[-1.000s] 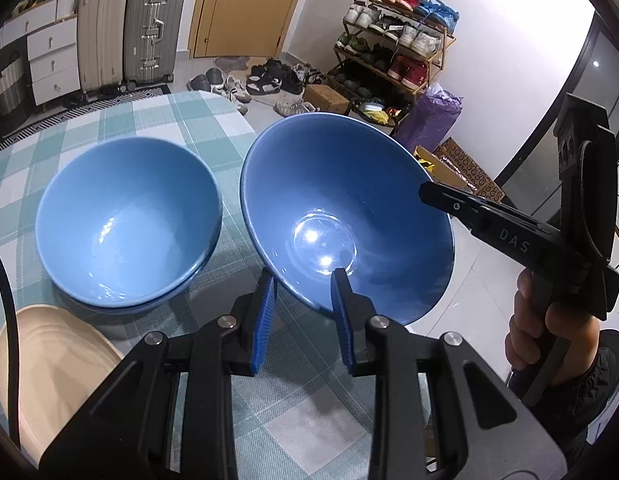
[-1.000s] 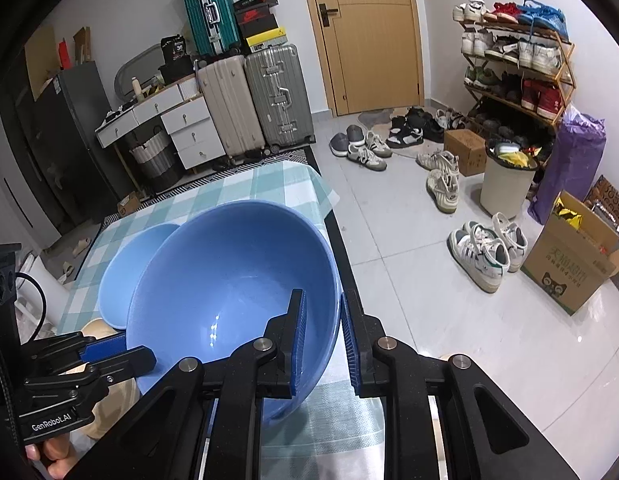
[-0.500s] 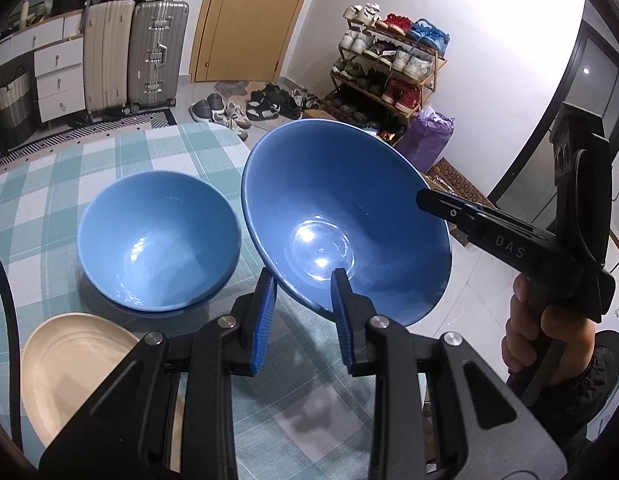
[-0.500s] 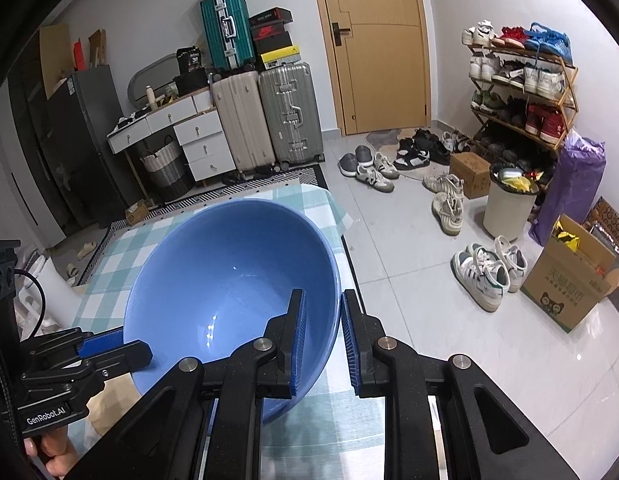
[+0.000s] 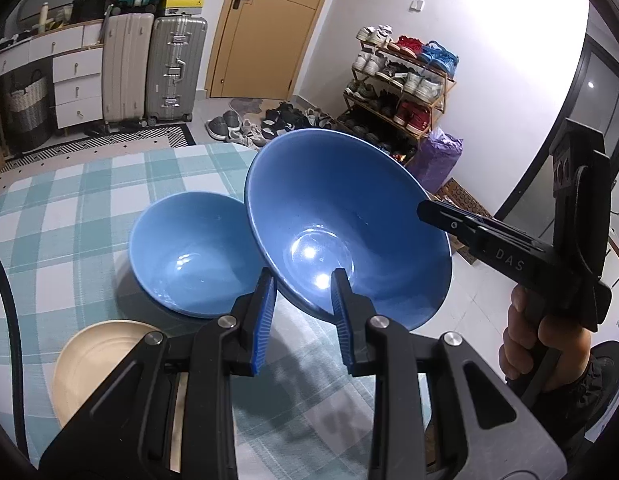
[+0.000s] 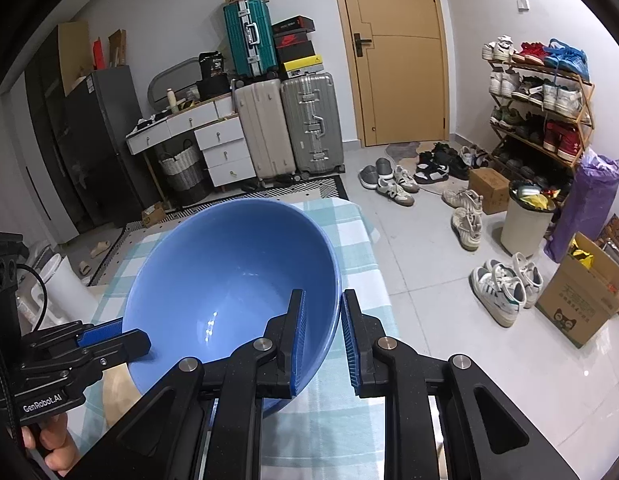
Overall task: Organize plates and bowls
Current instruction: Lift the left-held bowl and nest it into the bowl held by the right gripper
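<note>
A second blue bowl [image 5: 197, 256] and a cream plate [image 5: 105, 356] rest on the checked table [image 5: 69, 208] below; the lifted blue bowl [image 5: 349, 220] hangs tilted near the table's edge — left gripper [image 5: 303, 308] and right gripper [image 6: 321, 332] each clamped on its rim.

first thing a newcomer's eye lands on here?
The big blue bowl, tilted and held off the table, with the left gripper and right gripper each clamped on its rim from opposite sides. Next, a second blue bowl resting on the checked tablecloth just left of it in the left wrist view, with a cream plate nearer the camera.
</note>
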{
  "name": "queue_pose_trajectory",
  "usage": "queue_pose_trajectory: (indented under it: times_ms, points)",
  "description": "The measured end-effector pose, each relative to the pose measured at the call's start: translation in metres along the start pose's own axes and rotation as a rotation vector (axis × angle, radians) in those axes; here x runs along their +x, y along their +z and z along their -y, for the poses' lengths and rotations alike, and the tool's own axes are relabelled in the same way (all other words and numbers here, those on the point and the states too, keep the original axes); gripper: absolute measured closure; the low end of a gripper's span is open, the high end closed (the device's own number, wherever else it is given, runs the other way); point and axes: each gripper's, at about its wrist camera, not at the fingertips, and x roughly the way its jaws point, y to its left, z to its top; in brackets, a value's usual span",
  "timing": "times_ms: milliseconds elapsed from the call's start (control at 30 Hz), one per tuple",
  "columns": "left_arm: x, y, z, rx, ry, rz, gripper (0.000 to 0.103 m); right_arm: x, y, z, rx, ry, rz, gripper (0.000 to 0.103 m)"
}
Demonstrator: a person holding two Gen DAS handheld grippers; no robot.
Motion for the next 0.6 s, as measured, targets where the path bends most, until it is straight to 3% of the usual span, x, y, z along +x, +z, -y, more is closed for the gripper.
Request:
queue_pose_trajectory:
  times_ms: [600]
  points:
    - [-0.036,0.013,-0.048,-0.059,0.067,0.032,0.078,0.039,0.018,-0.047,-0.029,0.061,-0.018,0.084]
